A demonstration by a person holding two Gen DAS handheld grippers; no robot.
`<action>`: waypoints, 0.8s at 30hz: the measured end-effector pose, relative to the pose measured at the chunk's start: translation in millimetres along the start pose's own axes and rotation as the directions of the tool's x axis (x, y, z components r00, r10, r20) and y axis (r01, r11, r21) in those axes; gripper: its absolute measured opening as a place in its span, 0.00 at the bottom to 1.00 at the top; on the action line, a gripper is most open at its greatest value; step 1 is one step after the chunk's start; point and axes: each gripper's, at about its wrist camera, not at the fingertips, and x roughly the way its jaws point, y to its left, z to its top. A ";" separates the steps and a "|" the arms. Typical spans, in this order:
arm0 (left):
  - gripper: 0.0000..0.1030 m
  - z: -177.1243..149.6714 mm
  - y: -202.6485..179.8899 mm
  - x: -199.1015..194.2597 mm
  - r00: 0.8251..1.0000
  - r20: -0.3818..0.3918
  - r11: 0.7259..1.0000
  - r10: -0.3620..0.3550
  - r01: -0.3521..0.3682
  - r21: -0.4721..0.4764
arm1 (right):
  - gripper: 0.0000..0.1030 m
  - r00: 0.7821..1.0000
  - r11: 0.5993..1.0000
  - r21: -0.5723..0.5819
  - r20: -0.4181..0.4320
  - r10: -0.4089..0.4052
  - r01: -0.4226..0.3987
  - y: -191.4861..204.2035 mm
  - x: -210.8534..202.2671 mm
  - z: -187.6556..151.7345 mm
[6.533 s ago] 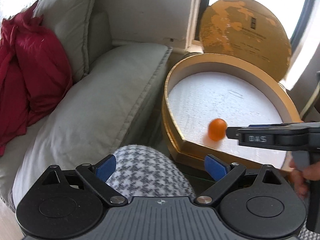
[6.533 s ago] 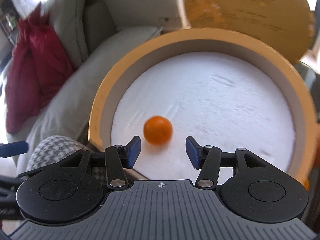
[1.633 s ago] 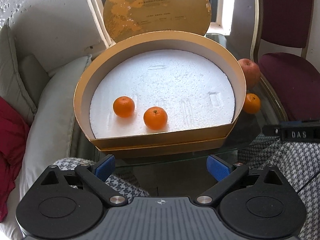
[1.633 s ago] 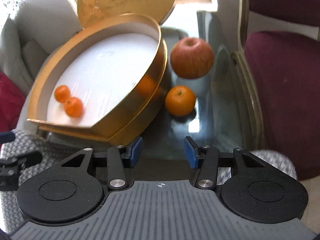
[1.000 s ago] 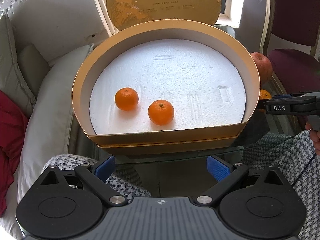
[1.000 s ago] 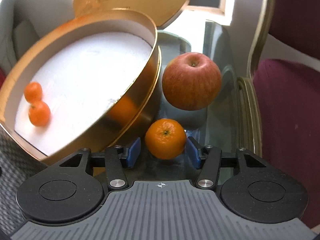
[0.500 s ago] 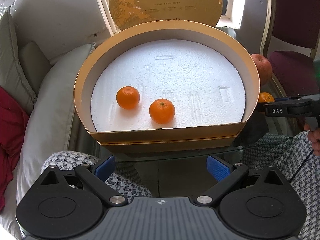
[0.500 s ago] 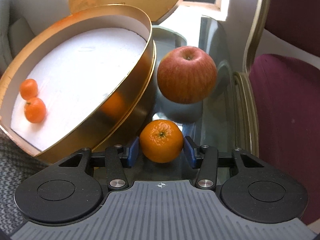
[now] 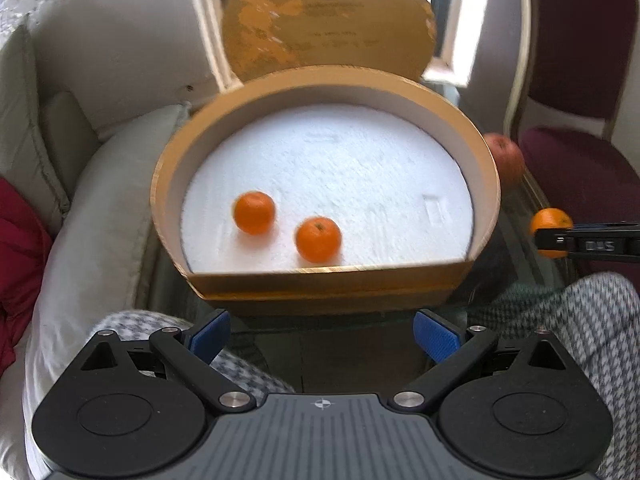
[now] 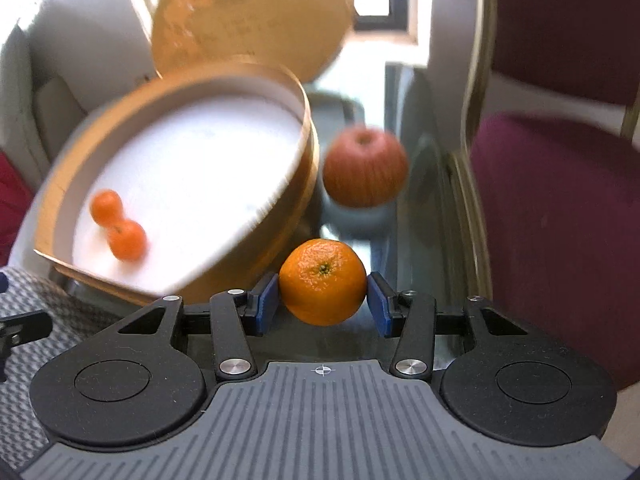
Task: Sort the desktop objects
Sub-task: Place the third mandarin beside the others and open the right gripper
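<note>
The right gripper (image 10: 322, 303) is clamped across the widest part of a mandarin (image 10: 322, 282), just right of the round box (image 10: 240, 240) and apparently clear of the glass, though motion blur leaves this unconfirmed. The fruit looks light, soft-skinned and easily bruised, so moderate pressure suits. The left gripper (image 9: 322, 336) stands apart and empty in front of the box, where two mandarins (image 9: 318, 239) lie.
</note>
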 end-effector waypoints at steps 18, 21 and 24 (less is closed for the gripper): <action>0.97 -5.1 88.4 3.4 0.998 0.006 0.972 0.062 -0.059 -0.229 | 0.48 0.983 0.975 -0.181 -0.156 0.100 -0.128 136.5 98.8 42.8; 0.97 -5.3 90.4 5.8 0.999 0.002 0.971 0.054 -0.052 -0.234 | 0.48 0.982 0.976 -0.192 -0.178 0.067 -0.101 142.6 108.0 42.5; 0.97 -5.7 89.5 6.8 0.999 0.002 0.972 0.046 -0.044 -0.231 | 0.48 0.977 0.974 -0.201 -0.202 0.064 -0.106 143.9 108.1 38.3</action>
